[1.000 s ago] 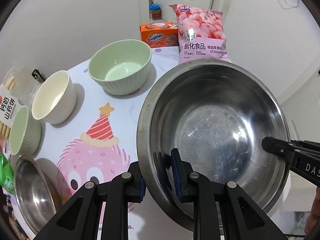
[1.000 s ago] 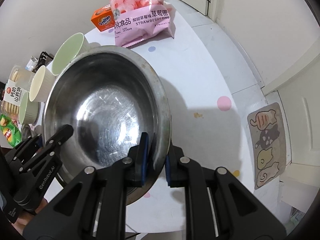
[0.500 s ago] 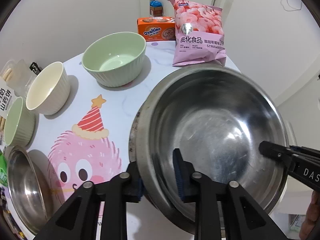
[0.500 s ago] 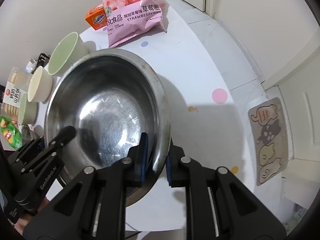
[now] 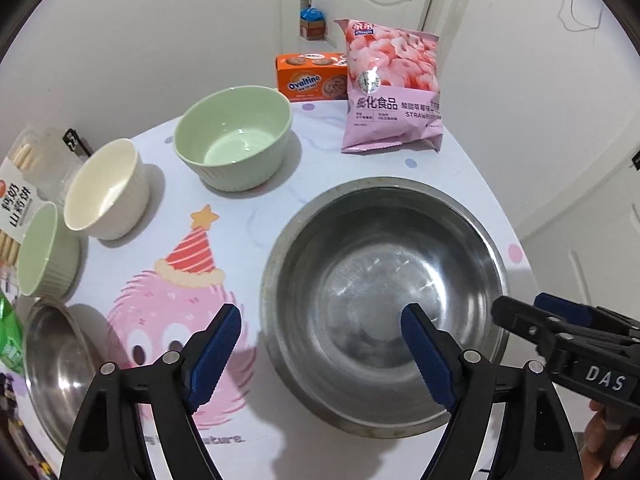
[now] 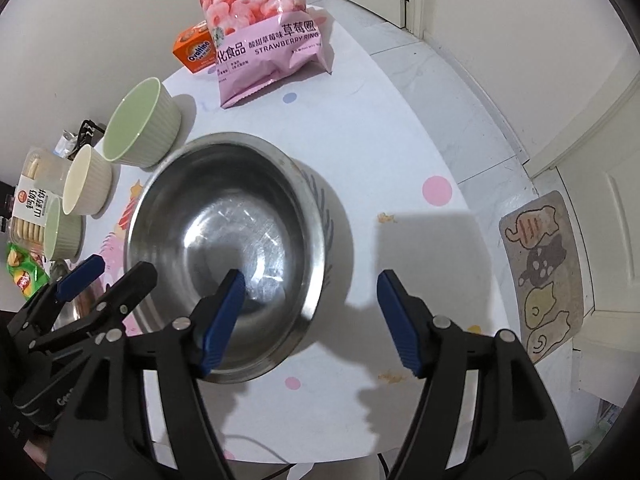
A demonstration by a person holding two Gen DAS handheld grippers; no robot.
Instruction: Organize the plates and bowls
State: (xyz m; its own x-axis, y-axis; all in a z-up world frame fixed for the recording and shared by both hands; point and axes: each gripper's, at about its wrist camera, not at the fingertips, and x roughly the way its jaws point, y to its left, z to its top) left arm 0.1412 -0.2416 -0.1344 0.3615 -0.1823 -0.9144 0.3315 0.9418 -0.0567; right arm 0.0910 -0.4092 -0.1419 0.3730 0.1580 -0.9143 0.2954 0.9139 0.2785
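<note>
A large steel bowl (image 5: 384, 304) (image 6: 224, 248) sits flat on the white table (image 6: 380, 140). My left gripper (image 5: 320, 320) hangs over the bowl's left rim. Its jaws are opening, one blue pad outside the bowl and one over the inside, neither pressing on it. My right gripper (image 6: 311, 284) straddles the right rim the same way, jaws opening and clear of the metal. To the left stand a big green bowl (image 5: 236, 144), a cream bowl (image 5: 106, 188), a small green bowl (image 5: 44, 250) and a second steel bowl (image 5: 56, 364).
A pink strawberry-ring snack bag (image 5: 394, 88) and an orange Ovaltine box (image 5: 312, 78) stand at the back. A biscuit pack (image 5: 16, 208) and a green crisp bag (image 5: 8, 344) lie at the left edge. The table's rounded edge runs just right of the bowl, above a floor mat (image 6: 540, 272).
Both grippers were shut on the large steel bowl's rim, holding it tilted above the table. They have let go and spread wide, and the bowl now rests flat.
</note>
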